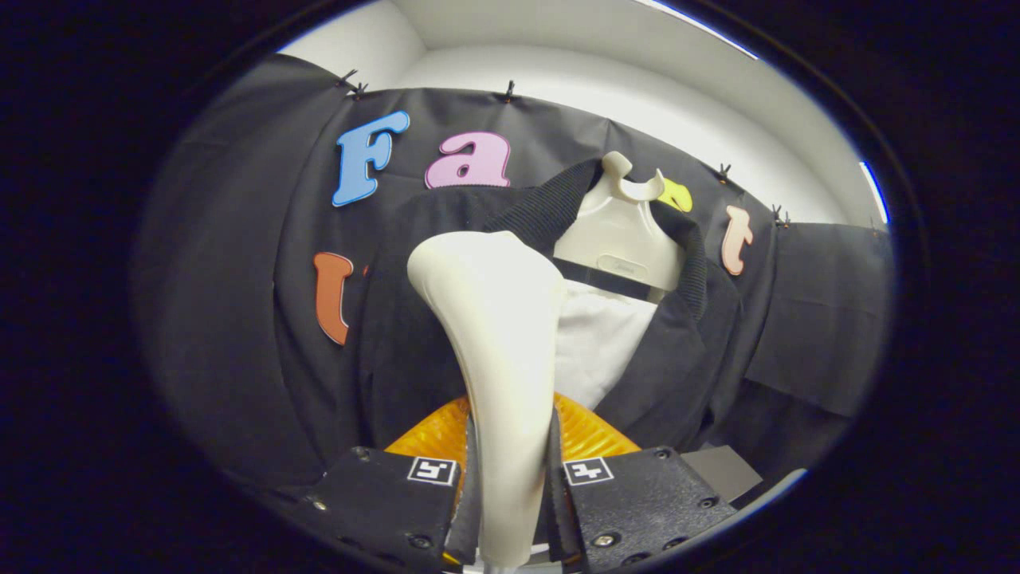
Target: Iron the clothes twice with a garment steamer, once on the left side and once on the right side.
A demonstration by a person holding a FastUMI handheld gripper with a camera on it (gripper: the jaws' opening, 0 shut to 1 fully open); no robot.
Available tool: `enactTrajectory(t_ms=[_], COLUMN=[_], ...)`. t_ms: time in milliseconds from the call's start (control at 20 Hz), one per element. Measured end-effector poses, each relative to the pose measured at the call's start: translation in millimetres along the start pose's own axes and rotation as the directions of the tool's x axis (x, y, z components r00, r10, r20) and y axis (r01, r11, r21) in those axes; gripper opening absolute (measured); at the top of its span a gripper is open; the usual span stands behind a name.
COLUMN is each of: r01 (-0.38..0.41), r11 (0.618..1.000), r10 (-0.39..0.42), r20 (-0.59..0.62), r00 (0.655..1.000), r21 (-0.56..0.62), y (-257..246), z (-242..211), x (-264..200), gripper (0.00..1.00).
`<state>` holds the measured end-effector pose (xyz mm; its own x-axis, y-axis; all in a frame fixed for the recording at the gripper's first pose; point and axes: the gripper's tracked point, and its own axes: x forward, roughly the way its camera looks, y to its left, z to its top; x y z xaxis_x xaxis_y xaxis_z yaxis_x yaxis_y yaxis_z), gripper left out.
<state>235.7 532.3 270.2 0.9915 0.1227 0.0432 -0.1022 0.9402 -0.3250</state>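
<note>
Gripper (pixel 510 478) clenched on cream plastic garment steamer (pixel 494 335), head just ahead, near dark jacket (pixel 414 319) on cream plastic hanger (pixel 617 231) beyond.

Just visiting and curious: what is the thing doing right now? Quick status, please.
Gripper shut on steamer handle. Steamer head raised against the dark jacket on its hanger, left of the collar opening. Nothing in the way.
</note>
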Motion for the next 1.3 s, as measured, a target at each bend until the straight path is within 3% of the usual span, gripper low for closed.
enactTrajectory(t_ms=[350,1300], r01=[0.03,0.006], r11=[0.999,0.99], r10=[-0.031,-0.024], r20=[-0.028,-0.127], r00=[0.999,0.992], r21=[-0.041,-0.138], y=[4,31], z=[-37,-156], x=[0,-11], gripper=[0.36,0.36])
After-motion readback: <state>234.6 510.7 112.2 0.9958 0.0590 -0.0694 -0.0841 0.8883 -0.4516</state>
